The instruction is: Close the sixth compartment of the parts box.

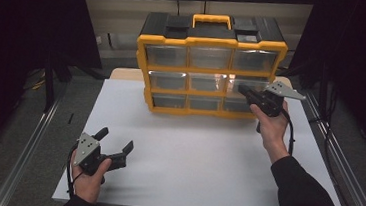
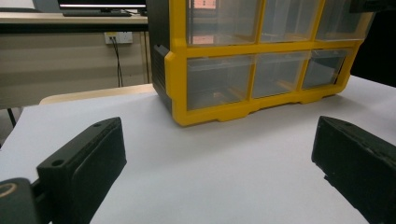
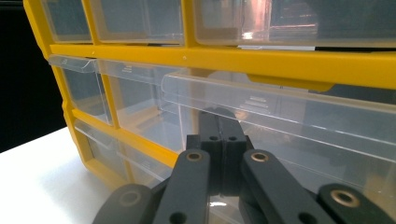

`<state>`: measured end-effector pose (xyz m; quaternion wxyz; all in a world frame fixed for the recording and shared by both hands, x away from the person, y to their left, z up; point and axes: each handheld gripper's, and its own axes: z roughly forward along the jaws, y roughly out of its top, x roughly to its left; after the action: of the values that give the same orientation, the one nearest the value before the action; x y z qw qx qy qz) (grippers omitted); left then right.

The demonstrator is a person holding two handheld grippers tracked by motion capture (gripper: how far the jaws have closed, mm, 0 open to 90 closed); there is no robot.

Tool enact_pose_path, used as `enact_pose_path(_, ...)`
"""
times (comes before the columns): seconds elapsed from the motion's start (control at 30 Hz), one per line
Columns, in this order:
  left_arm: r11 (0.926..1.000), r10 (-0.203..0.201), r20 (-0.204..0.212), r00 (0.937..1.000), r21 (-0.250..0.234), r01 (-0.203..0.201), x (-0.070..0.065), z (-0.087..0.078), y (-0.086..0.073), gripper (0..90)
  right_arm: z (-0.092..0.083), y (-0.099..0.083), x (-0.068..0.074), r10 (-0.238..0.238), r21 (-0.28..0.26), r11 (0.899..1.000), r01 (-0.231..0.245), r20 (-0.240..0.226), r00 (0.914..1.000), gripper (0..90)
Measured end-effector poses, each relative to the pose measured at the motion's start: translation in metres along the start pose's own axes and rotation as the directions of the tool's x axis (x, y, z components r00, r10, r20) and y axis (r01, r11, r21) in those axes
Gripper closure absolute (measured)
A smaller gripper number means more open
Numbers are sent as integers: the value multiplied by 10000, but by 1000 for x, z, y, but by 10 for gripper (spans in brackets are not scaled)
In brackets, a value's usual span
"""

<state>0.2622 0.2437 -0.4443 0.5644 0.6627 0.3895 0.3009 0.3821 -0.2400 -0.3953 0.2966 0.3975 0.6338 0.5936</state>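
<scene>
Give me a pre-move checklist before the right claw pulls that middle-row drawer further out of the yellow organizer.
1. Right claw at the clear plastic middle-row right drawer, jaws together: ok.
2. Grip on the drawer's front lip: cannot tell.
3. Drawer partly out of the yellow and black plastic organizer box: ok.
4. White table surface in front free for pulling: ok.
5. Left claw open, away from the box: ok.
6. Box braced against sliding: not ok.

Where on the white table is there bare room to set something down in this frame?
The white table is bare in front of the yellow organizer, between the open left hand-held gripper and the right forearm; its near-centre strip is free too. It is crowded at the organizer's middle-right drawer, where the right hand-held gripper sits shut.
</scene>
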Motion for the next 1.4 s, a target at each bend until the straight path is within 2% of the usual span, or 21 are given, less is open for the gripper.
enact_pose_path(0.23, 10000, 78, -107, 9999, 34, -77, 0, -1, 1, 33, 4, 1, -2, 70, 41, 10000, -70, 115, 9999, 900)
enact_pose_path(0.33, 10000, 13, 8, 10000, 19, -14, 1, 0, 0, 33, 5, 1, -2, 81, 29, 10000, -81, 126, 9999, 900)
enact_pose_path(1.07, 10000, 7, 16, 10000, -5, -7, 0, 0, 0, 33, 16, 1, -6, 174, 29, 9998, -175, 440, 9989, 900)
enact_pose_path(1.2, 10000, -9, 27, 10000, 2, 9, 0, 0, 0, 33, 17, 2, -6, 34, 121, 9999, -41, 567, 9984, 900)
enact_pose_path(1.33, 10000, 3, -16, 10000, 46, -3, 0, 0, 0, 33, 16, 1, -6, -172, 453, 9989, 134, 836, 9963, 900)
enact_pose_path(1.4, 10000, 36, -35, 10000, 83, -36, 0, 0, 0, 33, 16, 1, -7, -122, 494, 9987, 80, 853, 9963, 900)
